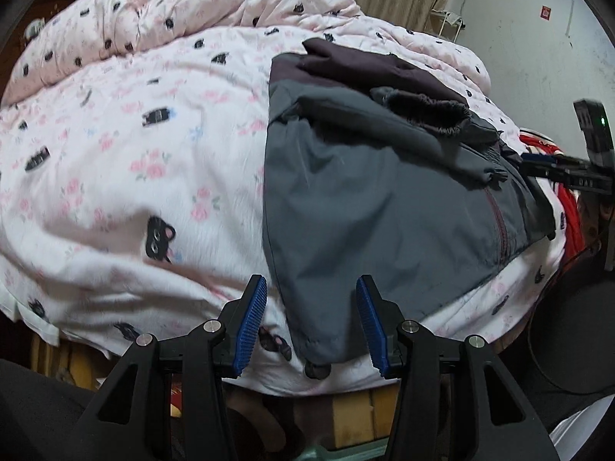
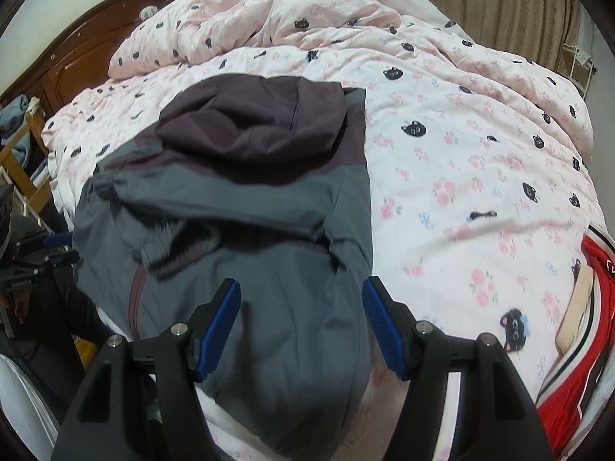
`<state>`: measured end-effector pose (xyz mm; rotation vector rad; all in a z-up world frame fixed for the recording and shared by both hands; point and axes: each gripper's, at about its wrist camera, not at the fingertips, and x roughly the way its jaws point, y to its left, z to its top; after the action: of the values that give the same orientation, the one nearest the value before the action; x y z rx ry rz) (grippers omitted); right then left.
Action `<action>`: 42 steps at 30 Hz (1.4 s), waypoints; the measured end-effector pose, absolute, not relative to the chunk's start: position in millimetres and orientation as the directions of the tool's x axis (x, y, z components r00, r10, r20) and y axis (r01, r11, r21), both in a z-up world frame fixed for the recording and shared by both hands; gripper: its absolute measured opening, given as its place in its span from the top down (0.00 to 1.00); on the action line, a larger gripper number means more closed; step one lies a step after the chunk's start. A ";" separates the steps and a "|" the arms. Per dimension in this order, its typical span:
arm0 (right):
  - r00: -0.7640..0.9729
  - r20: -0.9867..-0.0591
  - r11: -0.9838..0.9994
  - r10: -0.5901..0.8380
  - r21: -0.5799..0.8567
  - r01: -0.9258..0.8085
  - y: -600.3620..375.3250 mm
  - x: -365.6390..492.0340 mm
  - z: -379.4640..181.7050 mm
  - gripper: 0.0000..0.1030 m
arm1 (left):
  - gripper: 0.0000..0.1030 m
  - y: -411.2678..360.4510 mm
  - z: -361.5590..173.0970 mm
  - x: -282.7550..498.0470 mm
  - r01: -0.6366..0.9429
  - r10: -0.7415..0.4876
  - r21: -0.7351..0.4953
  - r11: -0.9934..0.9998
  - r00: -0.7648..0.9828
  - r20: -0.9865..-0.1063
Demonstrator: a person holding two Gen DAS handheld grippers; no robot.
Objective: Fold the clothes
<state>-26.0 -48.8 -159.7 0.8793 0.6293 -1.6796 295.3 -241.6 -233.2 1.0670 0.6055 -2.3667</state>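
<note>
A grey jacket with a dark purple hood lies on the bed, sleeves folded in across its body. It also shows in the right wrist view, hood at the far end. My left gripper is open, its jaws on either side of the jacket's near hem corner, holding nothing. My right gripper is open just above the jacket's lower part, holding nothing. The right gripper also shows in the left wrist view at the jacket's right side.
The bed is covered by a pink and white quilt with black cat prints, bunched at the far end. A red and white garment lies at the bed's right edge. A wooden headboard stands far left.
</note>
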 end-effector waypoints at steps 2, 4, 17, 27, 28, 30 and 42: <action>-0.138 -0.817 -0.271 -0.560 0.023 0.962 -44.0 -25.0 -162.3 0.34 | 0.58 -244.3 -240.8 295.1 0.569 -0.186 -0.239 -0.787 -0.588 -0.787; -0.133 -0.822 -0.270 -0.553 0.026 0.962 -39.1 -24.7 -164.4 0.34 | 0.58 -245.8 -247.6 294.9 0.568 -0.150 -0.271 -0.778 -0.585 -0.797; -0.096 -0.869 -0.268 -0.486 0.044 0.962 -17.0 -26.5 -181.4 0.34 | 0.58 -246.6 -259.0 288.2 0.560 -0.109 -0.319 -0.765 -0.599 -0.793; -0.022 -0.893 -0.286 -0.450 0.121 0.951 11.4 -28.7 -193.0 0.34 | 0.58 -247.7 -262.2 287.3 0.579 -0.106 -0.320 -0.750 -0.582 -0.806; -0.009 -0.894 -0.288 -0.449 0.135 0.948 13.7 -29.1 -193.9 0.34 | 0.58 -247.5 -262.4 287.1 0.581 -0.105 -0.319 -0.749 -0.580 -0.808; 0.005 -0.894 -0.290 -0.447 0.150 0.945 16.5 -29.3 -194.9 0.35 | 0.58 -246.1 -261.7 285.9 0.585 -0.109 -0.314 -0.748 -0.575 -0.811; 0.073 -0.889 -0.267 -0.452 0.213 0.940 16.0 -24.8 -194.4 0.68 | 0.77 -242.0 -254.7 291.8 0.583 -0.109 -0.323 -0.745 -0.585 -0.804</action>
<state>-24.8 16.0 -194.4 1.1446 0.5971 -1.4961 291.8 -242.0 -254.7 1.1330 0.8132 -2.3434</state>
